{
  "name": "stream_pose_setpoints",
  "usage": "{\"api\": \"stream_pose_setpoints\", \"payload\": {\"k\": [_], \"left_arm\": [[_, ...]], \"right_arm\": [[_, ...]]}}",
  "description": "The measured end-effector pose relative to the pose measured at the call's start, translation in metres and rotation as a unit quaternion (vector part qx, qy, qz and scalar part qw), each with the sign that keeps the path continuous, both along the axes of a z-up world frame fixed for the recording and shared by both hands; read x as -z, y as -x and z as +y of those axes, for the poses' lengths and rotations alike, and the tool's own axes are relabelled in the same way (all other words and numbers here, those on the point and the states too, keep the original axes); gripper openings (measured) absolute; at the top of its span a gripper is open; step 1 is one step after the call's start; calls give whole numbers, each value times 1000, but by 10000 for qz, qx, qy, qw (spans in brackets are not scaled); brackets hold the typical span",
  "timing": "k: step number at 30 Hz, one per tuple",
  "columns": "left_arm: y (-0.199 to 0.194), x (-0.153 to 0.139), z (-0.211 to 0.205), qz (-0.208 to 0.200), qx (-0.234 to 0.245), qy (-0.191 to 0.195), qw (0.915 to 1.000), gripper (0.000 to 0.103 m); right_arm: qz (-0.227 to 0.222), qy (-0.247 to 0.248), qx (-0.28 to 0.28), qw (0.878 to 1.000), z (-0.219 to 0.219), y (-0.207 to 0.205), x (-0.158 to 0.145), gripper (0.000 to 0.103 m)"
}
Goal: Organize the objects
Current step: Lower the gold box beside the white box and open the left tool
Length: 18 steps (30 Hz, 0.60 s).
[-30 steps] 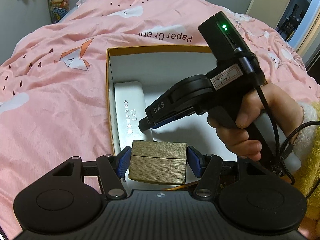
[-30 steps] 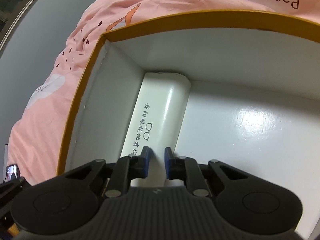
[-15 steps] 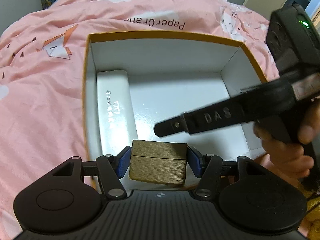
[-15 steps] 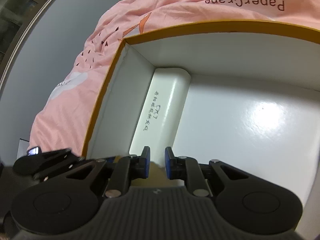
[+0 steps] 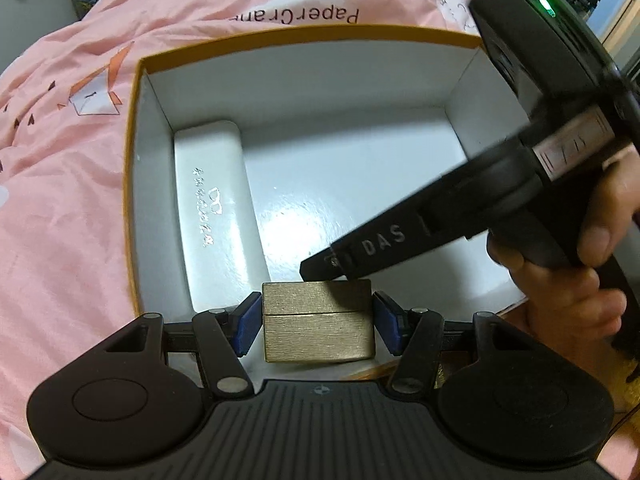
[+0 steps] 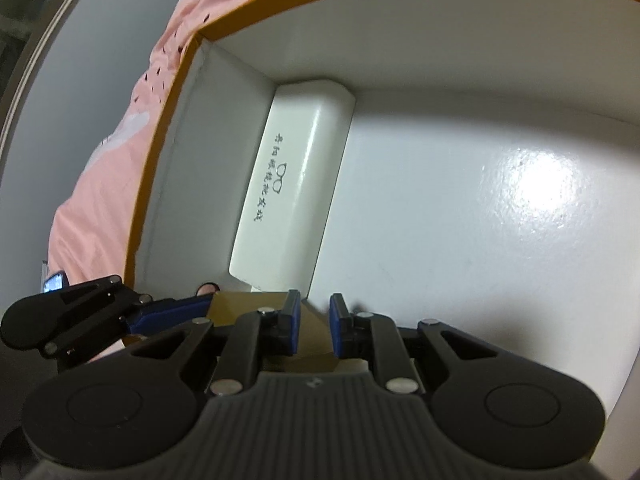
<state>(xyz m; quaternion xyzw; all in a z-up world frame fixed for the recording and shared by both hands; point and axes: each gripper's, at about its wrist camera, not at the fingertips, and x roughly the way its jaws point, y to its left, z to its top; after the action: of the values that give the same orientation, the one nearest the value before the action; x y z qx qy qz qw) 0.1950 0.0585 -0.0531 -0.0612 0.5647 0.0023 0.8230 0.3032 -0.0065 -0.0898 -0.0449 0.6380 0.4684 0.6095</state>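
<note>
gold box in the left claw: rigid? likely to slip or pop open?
The gold box looks rigid: flat faces, square edges. The left claw pads clamp its sides, so slipping seems unlikely. Its seam runs horizontally, so the lid might lift if knocked.

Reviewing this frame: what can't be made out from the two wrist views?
- Gold box: its underside and whether it rests on the open box's floor, hidden in both views by the left gripper clamping it.
- Right gripper: fingertips hidden in the left wrist view by its own body.
- White glasses case: near end cut off by the gold box; print too small to read.
- Open box: near wall hidden by gripper bodies.
</note>
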Motion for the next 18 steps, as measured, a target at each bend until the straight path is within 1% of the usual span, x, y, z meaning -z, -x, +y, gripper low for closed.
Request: {"api": "stream_pose_setpoints", "payload": {"k": [3,6,8,9,10,11,13,14,16,17,18], "left_arm": [[3,1,2,-70,-48,84,9999,68],[7,-1,5,-236,-54,224,9995,72],[12,-4,7,-371,-56,395,9985,73],[14,-5,7,-420,-51,461,9980,75],[17,-8,7,-517,-52,497,9974,78],[20,-11,7,-639,-59,487,9967,78],[26,-17,9,-856,-62,502,9950,77],[29,-20,11,-954,-83,577,9937,76],[37,-28,21,-1132,-187,824,9900,70],[39,-32,27,-1229,-288,933,9876,70],[42,-36,35,-1341,-416,1044,9846,72]], "right_arm": [[-83,102,-127,9998,7,2,0,17],[-134,199,-181,9995,12,3,2,18],[-178,275,-219,9992,14,2,4,18],[-173,305,-253,9991,15,3,5,20],[-205,303,-249,9990,15,4,5,20],[-229,329,-265,9988,16,4,5,21],[-236,353,-254,9988,17,5,5,21],[-238,362,-244,9988,17,5,5,21],[-264,382,-213,9987,17,5,4,22],[-282,369,-174,9988,16,6,3,26],[-314,328,-143,9989,15,6,0,28]]}}
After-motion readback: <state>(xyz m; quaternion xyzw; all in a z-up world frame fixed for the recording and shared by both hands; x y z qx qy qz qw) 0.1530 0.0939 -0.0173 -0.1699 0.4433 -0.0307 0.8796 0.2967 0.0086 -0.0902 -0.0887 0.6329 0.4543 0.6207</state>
